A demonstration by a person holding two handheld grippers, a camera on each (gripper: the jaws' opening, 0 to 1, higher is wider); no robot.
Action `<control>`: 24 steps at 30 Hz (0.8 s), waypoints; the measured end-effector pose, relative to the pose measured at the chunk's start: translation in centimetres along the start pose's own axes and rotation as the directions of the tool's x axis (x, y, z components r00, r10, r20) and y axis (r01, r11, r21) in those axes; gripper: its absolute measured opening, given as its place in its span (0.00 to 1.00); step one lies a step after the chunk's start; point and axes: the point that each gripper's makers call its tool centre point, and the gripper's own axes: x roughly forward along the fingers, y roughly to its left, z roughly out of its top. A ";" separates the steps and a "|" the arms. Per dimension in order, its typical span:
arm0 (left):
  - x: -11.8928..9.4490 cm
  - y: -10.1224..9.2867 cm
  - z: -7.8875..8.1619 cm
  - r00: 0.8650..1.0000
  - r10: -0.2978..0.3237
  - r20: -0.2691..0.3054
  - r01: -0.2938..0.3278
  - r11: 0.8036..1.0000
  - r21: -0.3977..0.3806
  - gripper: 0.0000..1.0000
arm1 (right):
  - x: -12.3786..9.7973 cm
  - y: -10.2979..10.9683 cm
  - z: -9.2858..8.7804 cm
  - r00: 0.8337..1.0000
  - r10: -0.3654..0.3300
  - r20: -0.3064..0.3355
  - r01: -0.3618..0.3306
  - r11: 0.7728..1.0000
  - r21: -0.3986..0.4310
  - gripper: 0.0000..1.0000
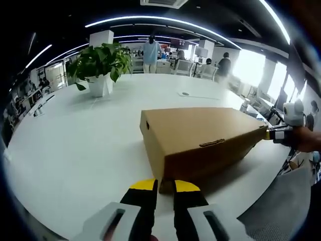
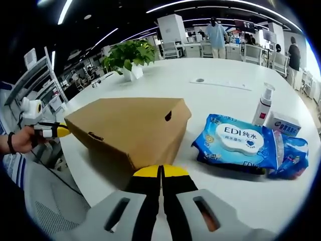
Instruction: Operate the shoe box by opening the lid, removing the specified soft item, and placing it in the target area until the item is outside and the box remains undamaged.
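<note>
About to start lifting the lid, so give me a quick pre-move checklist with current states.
1. Shoe box lid closed, no damage seen: ok.
2. Left gripper at one end of the box, jaws nearly together: ok.
3. Right gripper at the opposite end, jaws together: ok.
4. Either gripper actually gripping the lid edge: cannot tell.
5. Free table space for placing: ok; wipes pack and pump bottle lie beside the box.

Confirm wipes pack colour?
Blue with a white label; the wipes pack shows best in the right gripper view, beside the box.
</note>
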 end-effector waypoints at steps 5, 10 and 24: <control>-0.1 -0.2 -0.1 1.000 -0.004 -0.003 0.004 1.000 -0.002 0.11 | -0.1 0.0 -0.1 1.000 0.002 0.001 -0.002 1.000 0.002 0.00; -0.3 0.0 0.1 1.000 -0.003 0.003 0.003 1.000 -0.006 0.11 | -0.3 -0.2 0.1 1.000 0.003 0.010 -0.003 1.000 0.003 0.00; -1.9 1.8 2.7 0.992 0.006 0.125 0.022 0.975 -0.223 0.16 | -2.6 -0.2 2.1 0.996 0.054 0.068 -0.058 0.996 0.063 0.03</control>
